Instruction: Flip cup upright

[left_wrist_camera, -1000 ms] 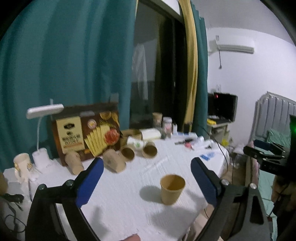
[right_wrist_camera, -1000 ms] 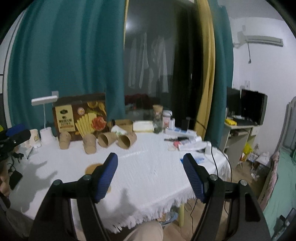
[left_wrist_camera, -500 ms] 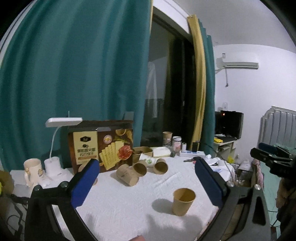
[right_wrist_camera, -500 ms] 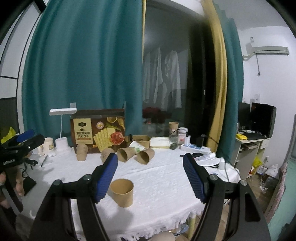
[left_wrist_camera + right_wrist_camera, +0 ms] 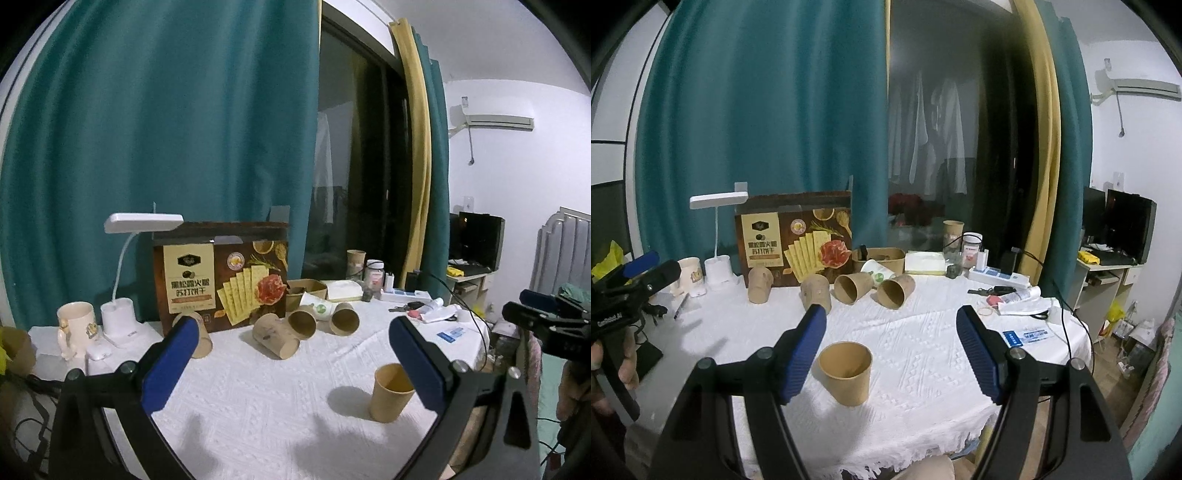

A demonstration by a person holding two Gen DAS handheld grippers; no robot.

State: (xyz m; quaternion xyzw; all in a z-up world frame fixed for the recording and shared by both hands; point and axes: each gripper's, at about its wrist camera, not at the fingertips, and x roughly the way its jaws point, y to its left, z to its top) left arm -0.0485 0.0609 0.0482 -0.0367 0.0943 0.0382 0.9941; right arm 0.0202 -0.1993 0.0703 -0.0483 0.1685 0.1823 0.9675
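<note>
Left wrist view: left gripper (image 5: 293,363) spread wide and empty, cup (image 5: 389,392) near-right, upright on the tablecloth (image 5: 258,398), mouth up, axis vertical; right wrist view: right gripper (image 5: 891,354) likewise spread and empty, cup (image 5: 846,372) just left of its centreline, the nearer claw, judged

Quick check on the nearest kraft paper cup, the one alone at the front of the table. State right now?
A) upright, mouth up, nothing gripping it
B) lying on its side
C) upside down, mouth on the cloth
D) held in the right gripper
A. The nearest cup stands on its base on the white tablecloth with its open mouth up, and both the right gripper and the left gripper are open and clear of it.
</note>
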